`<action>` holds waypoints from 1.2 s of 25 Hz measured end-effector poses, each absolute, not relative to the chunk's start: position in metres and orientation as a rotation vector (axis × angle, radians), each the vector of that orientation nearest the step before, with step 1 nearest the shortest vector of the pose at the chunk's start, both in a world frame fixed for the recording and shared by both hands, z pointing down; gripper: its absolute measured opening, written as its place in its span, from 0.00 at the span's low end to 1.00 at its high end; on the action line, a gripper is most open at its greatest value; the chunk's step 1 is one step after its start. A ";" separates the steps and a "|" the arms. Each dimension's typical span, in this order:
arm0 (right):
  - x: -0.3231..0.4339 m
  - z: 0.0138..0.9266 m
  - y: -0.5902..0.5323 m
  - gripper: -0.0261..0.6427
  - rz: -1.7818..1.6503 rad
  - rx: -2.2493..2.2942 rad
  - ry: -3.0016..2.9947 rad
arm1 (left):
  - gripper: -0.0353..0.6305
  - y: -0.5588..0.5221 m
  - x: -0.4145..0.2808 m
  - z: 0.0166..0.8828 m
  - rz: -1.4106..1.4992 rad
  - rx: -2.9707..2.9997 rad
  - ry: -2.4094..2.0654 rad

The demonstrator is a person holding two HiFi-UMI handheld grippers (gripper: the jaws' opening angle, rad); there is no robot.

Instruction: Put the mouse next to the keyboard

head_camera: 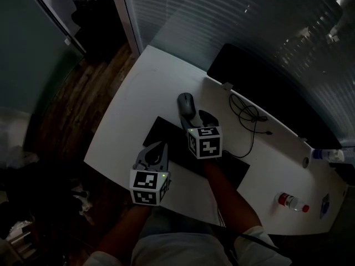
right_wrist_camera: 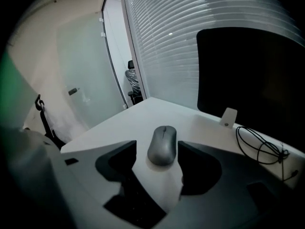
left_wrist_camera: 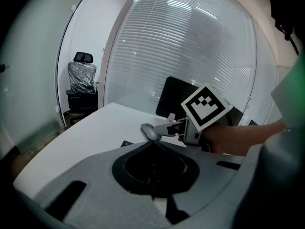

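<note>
Mouse (right_wrist_camera: 162, 145) lies on the table (head_camera: 138, 101) just beside the keyboard (head_camera: 172, 141), untouched between the right gripper's (head_camera: 195, 117) spread jaws (left gripper (head_camera: 159, 147) jaws pressed together, empty), so withdraw straight, without nudging it.

Right tool (head_camera: 194, 117) — jaws apart, arm stretched forward; left tool (head_camera: 158, 148) — jaws together.

Your white desk (head_camera: 133, 98) carries a dark monitor (head_camera: 266, 90) at its back edge, a looped black cable (head_camera: 256, 117) before it, and a bottle (head_camera: 292, 202) lying farther right.
</note>
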State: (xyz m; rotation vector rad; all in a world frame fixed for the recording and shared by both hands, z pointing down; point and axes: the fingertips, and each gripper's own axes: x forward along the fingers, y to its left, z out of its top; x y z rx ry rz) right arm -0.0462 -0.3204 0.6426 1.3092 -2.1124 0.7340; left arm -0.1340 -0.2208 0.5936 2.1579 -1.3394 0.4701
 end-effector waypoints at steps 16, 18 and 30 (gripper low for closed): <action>-0.057 0.703 -0.364 0.57 0.780 1.288 -1.950 | 0.06 -0.227 -0.146 0.608 0.466 2.126 -1.336; -0.057 0.704 -0.364 0.57 0.754 1.288 -1.936 | 0.06 -0.227 -0.149 0.608 0.464 2.121 -1.345; -0.059 0.704 -0.366 0.49 0.723 1.312 -1.911 | 0.06 -0.229 -0.158 0.612 0.445 2.084 -1.367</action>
